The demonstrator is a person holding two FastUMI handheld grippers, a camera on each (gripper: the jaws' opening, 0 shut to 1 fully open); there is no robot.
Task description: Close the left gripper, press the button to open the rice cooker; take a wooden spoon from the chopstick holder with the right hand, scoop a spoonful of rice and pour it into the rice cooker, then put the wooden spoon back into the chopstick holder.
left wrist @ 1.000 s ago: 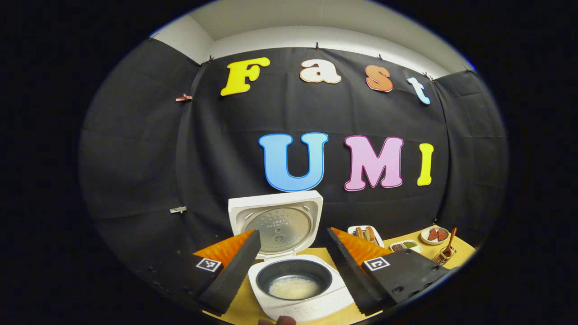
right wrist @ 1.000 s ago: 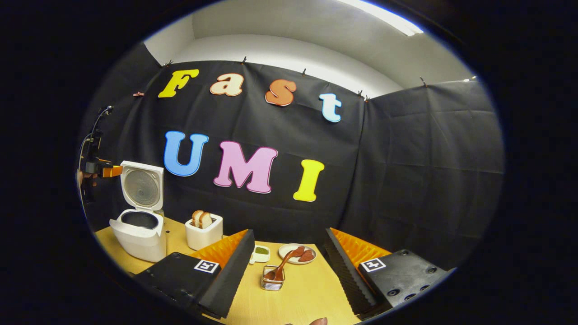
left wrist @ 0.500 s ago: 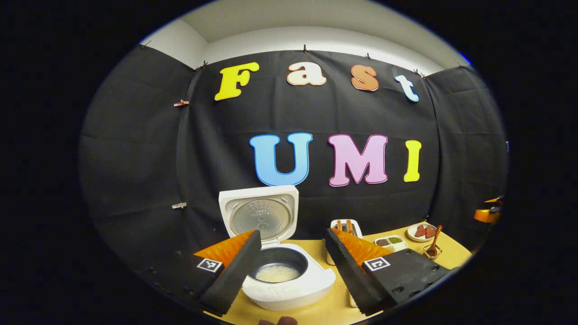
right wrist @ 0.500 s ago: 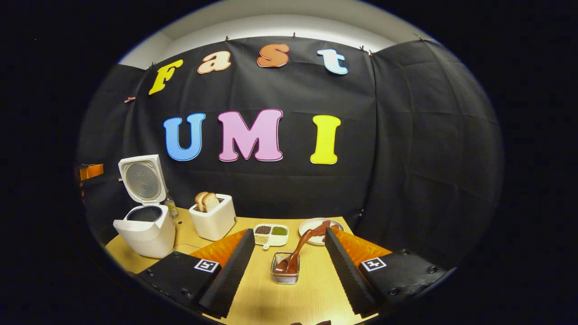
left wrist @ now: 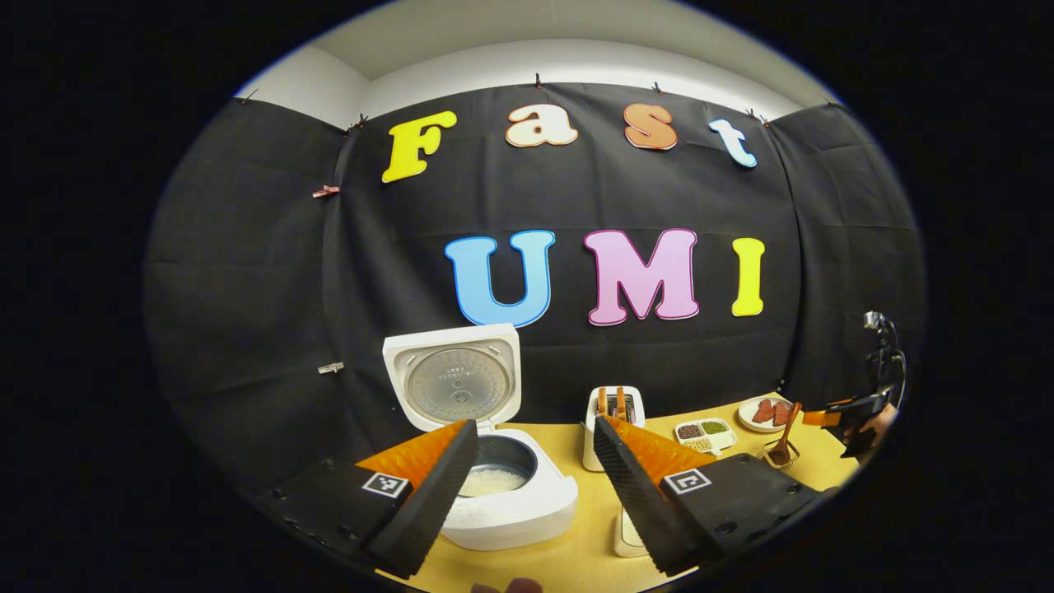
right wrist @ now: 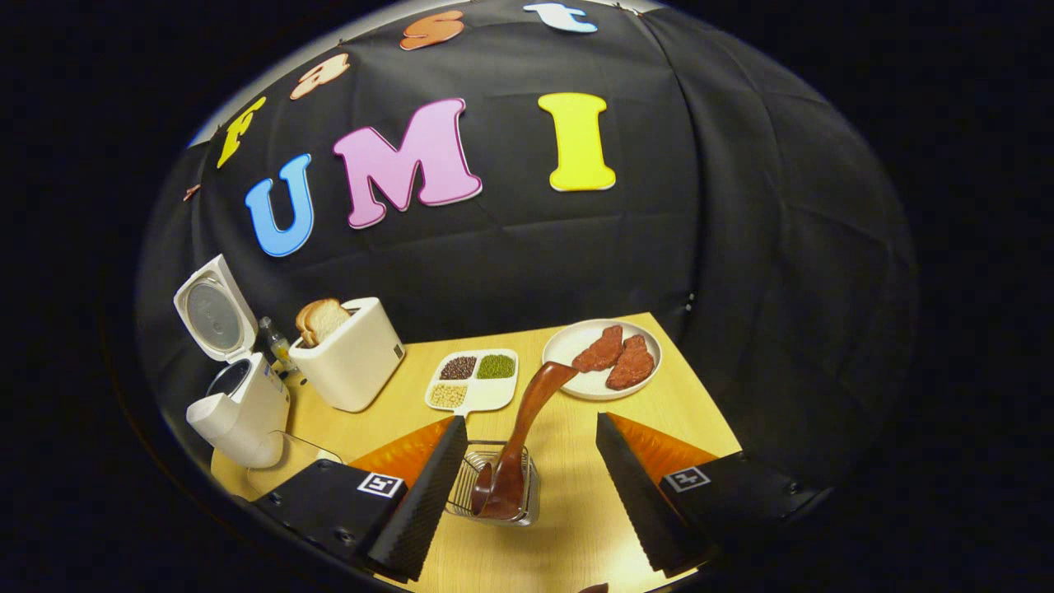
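The white rice cooker (left wrist: 527, 506) stands open, its lid (left wrist: 453, 383) upright and rice in the dark pot (left wrist: 490, 479). My left gripper (left wrist: 535, 461) hovers open in front of it, touching nothing. The cooker (right wrist: 239, 403) also appears at the left of the right gripper view. A wooden spoon (right wrist: 531, 403) stands bowl-down in the wire chopstick holder (right wrist: 494, 494). My right gripper (right wrist: 529, 424) is open, with the spoon's handle between its fingers but not pressed. In the left gripper view the spoon (left wrist: 786, 428) and the right gripper (left wrist: 856, 412) sit far right.
On the wooden table (right wrist: 683, 412) stand a white toaster (right wrist: 350, 354) with bread, a divided tray of grains (right wrist: 473, 379) and a plate with reddish pieces (right wrist: 605, 358). A clear container (right wrist: 288, 453) sits beside the cooker. Black cloth walls close the back and right.
My left gripper drew back from the cooker, which now sits smaller and further left. My right gripper tilted down and closed in on the holder, bringing the spoon's handle between its open fingers.
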